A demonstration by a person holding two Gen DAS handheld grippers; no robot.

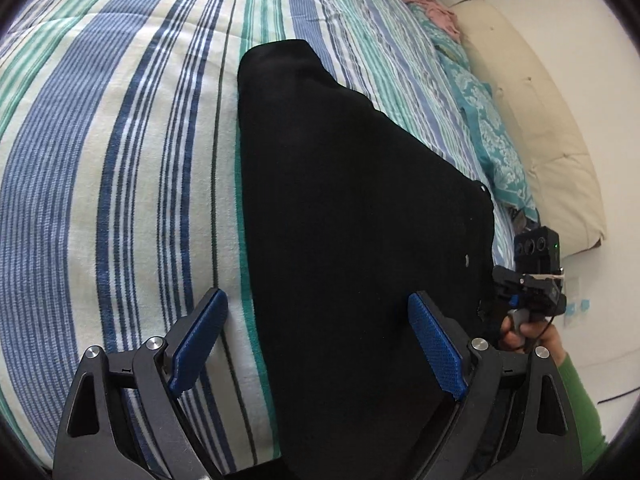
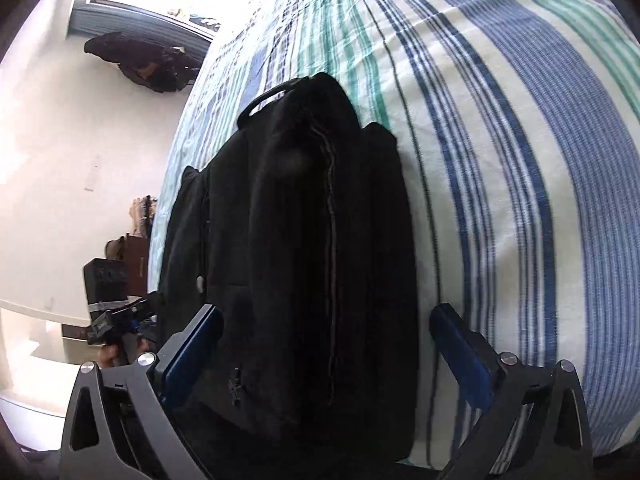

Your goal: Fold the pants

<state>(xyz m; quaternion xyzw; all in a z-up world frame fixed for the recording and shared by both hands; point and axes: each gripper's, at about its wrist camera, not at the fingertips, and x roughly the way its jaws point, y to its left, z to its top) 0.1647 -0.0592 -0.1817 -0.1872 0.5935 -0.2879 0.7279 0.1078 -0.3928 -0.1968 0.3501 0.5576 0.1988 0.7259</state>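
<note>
**Black pants lying on the striped bed, both grippers spread wide**

The black fabric pants [image 1: 352,216] are lying on the bed, on a bedspread striped in blue, teal and cream [image 1: 120,160]. In the left wrist view they are showing as one dark, smooth shape, narrow at the far end and broadening toward the camera, with a small pale button [image 1: 467,259] near their right edge. In the right wrist view the same pants [image 2: 304,248] are lying in long lengthwise layers, with a seam running down the middle and a loop of fabric curling at the far end.

The left gripper [image 1: 318,344], black with blue ribbed pads, is hanging over the near part of the pants. Its jaws are standing wide apart and gripping nothing: the left finger is over the bedspread just beside the pants' edge, the right finger over the dark cloth.

The right gripper [image 2: 326,348] is likewise hanging with its jaws wide apart and holding nothing, the left finger over the pants and the right finger over the striped bedspread [image 2: 520,160] near their edge. From the left wrist view this gripper [image 1: 505,297] is appearing at the pants' right edge, held by a hand [image 1: 532,336] in a green sleeve.

A teal patterned cloth [image 1: 488,136] and a cream cushion [image 1: 532,120] are lying along the bed's far side.
</note>
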